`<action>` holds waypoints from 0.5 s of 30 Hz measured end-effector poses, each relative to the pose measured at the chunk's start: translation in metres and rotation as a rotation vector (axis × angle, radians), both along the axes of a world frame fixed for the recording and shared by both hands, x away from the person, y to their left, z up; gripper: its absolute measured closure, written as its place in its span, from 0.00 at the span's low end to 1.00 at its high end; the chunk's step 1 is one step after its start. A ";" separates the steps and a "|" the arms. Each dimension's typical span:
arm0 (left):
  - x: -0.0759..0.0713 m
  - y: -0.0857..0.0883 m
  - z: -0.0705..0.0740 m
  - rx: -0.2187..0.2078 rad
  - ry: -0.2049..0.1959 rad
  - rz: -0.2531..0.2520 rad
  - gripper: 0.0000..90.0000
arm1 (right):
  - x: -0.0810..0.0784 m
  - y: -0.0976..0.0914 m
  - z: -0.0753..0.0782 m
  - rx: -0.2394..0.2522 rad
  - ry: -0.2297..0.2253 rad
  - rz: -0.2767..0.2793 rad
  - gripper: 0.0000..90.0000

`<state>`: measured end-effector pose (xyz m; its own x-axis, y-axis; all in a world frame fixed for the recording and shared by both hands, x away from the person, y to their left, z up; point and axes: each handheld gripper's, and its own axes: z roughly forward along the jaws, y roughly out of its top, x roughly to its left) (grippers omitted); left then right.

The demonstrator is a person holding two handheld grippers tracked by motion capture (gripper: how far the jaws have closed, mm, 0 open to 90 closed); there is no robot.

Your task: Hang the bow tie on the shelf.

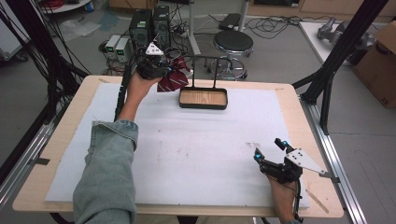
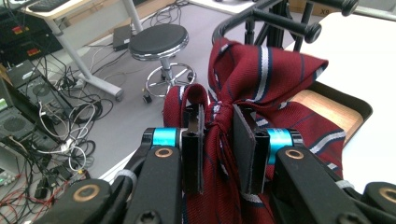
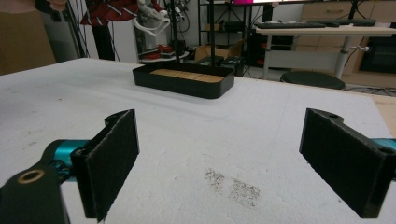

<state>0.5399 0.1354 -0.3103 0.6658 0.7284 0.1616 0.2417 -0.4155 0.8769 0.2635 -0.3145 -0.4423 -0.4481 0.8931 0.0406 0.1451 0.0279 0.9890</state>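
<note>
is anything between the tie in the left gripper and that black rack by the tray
Nothing visible. The left gripper holds the red striped tie just short of the rack's top bar, with open air between them; the tray below looks empty.

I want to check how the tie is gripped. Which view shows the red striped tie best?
The left gripper view: the red striped tie is close up, pinched at its knot between the left gripper jaws. The high view shows it small, hanging from that gripper by the black rack. In the right gripper view, red cloth at the top edge is too far to judge.
</note>
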 end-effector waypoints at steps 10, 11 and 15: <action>0.005 -0.011 -0.016 0.042 0.024 -0.001 0.84 | 0.000 0.000 0.000 -0.002 0.003 0.000 0.12; 0.005 -0.012 -0.017 0.044 0.024 -0.001 0.84 | 0.000 0.000 0.000 -0.002 0.003 0.000 0.12; 0.007 -0.016 -0.022 0.042 0.027 0.001 0.86 | 0.000 0.000 0.000 0.000 0.005 0.001 0.12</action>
<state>0.5470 0.1197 -0.3322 0.6696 0.7220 0.1741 0.2654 -0.4515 0.8519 0.2636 -0.3147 -0.4423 -0.4485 0.8928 0.0422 0.1497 0.0285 0.9883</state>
